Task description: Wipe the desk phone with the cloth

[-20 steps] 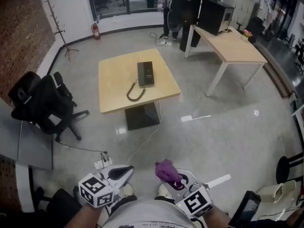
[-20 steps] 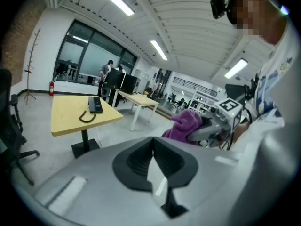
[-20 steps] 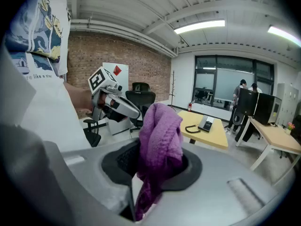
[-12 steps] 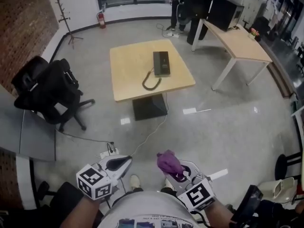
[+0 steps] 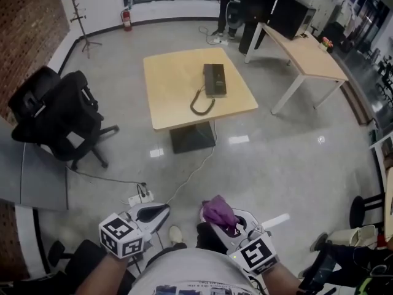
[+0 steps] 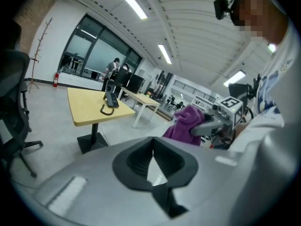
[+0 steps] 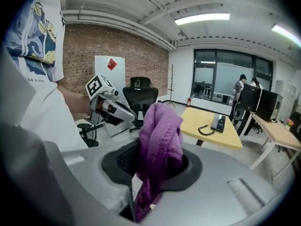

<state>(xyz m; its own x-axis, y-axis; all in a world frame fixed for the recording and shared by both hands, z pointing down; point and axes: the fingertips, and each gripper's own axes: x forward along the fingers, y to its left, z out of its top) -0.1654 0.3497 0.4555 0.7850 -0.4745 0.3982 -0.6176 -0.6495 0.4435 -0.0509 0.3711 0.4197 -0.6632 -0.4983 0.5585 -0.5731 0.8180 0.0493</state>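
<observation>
The black desk phone (image 5: 215, 78) lies on a square wooden table (image 5: 175, 106) far ahead across the floor, its handset and coiled cord (image 5: 199, 103) off to its near left. My right gripper (image 5: 215, 219) is shut on a bunched purple cloth (image 5: 218, 211), held low in front of the person. The right gripper view shows the cloth (image 7: 160, 138) standing up out of the jaws, with the phone (image 7: 218, 123) distant beyond. My left gripper (image 5: 161, 212) is beside it, shut and holding nothing (image 6: 151, 157). Both are far from the table.
A black office chair (image 5: 55, 112) stands to the left of the table. A power strip (image 5: 139, 196) and its cable lie on the floor between me and the table. A longer desk (image 5: 304, 54) with dark monitors and people (image 5: 236, 5) is at the back right.
The head view has swung, so the table and phone now sit further right in it. Both grippers stay low before the person, the cloth still in the right one.
</observation>
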